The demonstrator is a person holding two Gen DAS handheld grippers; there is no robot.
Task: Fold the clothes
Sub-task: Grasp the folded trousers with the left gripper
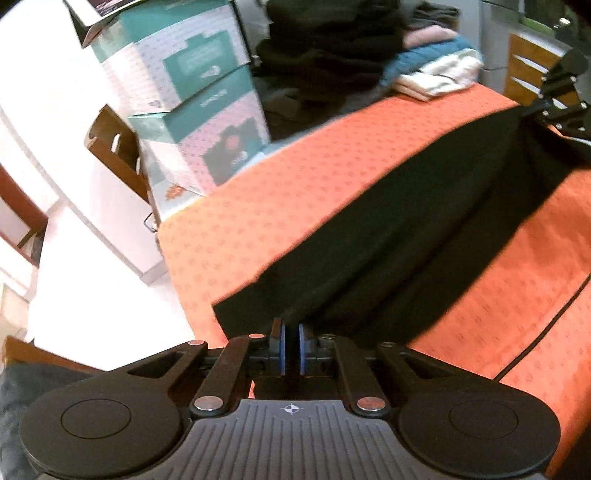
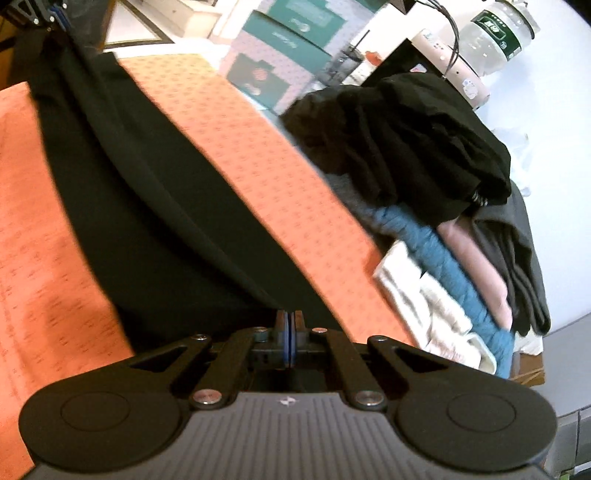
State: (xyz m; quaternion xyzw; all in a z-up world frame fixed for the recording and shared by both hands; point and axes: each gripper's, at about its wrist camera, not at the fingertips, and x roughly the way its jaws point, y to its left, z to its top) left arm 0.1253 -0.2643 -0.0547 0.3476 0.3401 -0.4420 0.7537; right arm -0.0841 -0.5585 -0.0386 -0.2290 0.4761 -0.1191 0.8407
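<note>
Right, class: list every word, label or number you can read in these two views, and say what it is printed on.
None can be read.
Stacked teal and pink cardboard boxes: white lettering, too blurred.
Clear plastic water bottle: green label with white characters, too small.
Pale pink cylindrical appliance: small marks, unreadable.

Garment (image 1: 388,221) on tablecloth (image 1: 295,177), clothes pile (image 1: 369,51) behind

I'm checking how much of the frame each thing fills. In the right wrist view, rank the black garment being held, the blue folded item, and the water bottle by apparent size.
1. Black garment, largest, though it lies nearest the camera.
2. Blue folded item.
3. Water bottle, smallest, farthest and partly cropped.
</note>
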